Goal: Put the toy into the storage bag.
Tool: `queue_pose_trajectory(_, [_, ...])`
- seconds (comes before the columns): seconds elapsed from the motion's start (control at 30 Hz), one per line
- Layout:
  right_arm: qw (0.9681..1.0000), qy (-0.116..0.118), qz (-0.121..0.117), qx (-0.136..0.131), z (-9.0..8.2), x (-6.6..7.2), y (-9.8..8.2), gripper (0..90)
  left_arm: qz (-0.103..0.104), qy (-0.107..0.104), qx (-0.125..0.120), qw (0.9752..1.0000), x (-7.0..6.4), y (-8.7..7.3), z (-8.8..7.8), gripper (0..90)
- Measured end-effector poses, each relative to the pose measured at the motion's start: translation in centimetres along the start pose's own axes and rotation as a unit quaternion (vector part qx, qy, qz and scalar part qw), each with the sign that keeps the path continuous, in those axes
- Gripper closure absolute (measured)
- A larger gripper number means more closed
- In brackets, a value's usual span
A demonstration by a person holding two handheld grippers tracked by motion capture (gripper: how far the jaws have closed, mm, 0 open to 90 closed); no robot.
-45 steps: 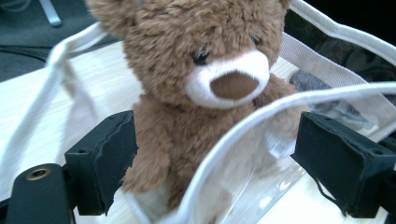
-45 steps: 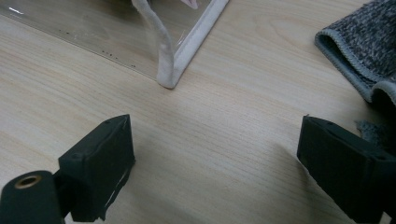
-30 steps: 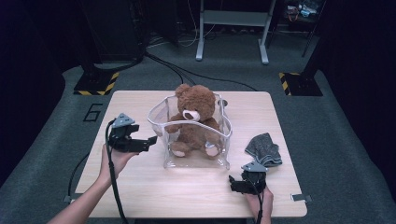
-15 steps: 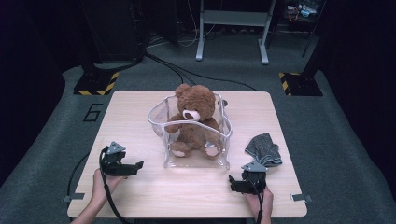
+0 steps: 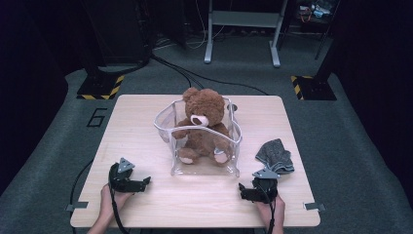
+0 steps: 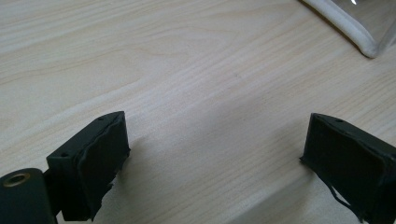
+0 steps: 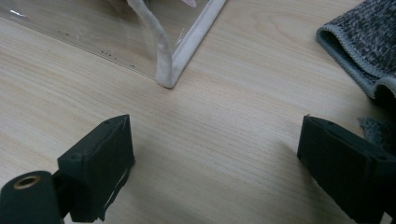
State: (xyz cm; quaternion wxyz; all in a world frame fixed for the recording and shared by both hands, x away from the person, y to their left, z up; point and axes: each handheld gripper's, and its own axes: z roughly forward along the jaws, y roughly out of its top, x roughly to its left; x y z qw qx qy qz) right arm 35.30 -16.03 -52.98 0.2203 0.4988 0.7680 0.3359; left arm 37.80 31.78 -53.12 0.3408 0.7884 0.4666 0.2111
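A brown teddy bear [image 5: 202, 124] sits upright inside a clear soft-sided container [image 5: 204, 168] with white trim at the middle of the wooden table [image 5: 141, 122]. My left gripper [image 5: 145, 182] rests low at the near left and points right toward the container. Its jaws have just been opening and hold nothing. In the left gripper view the left gripper [image 6: 215, 135] stands wide over bare wood, with the container's corner [image 6: 355, 28] at the top right. My right gripper [image 5: 242, 191] is open at the near right. In the right gripper view the right gripper [image 7: 215, 140] faces the container's corner [image 7: 187, 42].
A folded grey cloth [image 5: 275, 155] lies on the table right of the container, just beyond the right gripper, and its edge [image 7: 364, 42] shows in the right gripper view. Cables, a metal stand and black equipment with striped floor markers stand on the floor beyond the table.
The left gripper has come down from beside the container's left wall to the table's near left edge. The right gripper has stayed where it was.
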Motion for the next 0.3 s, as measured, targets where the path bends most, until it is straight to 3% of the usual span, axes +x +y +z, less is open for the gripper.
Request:
queue_pose_trajectory(0.13, [1.0000, -0.001, -0.001, 0.001, 0.02, -0.05, 0.00, 9.3, -0.005, -0.007, 0.001, 1.0000, -0.07, -0.01, 0.04, 6.6])
queue_pose_trajectory(0.2, [1.0000, -0.001, 0.001, 0.000, 0.07, -0.05, 0.04, 8.4, 0.009, -0.006, 0.003, 0.9999, 0.08, 0.03, -0.01, 6.7])
queue_pose_trajectory(0.3, [1.0000, 0.000, 0.001, 0.003, 0.08, -0.08, 0.07, 8.2, 0.009, -0.007, 0.002, 0.9999, 0.08, 0.02, 0.00, 6.7])
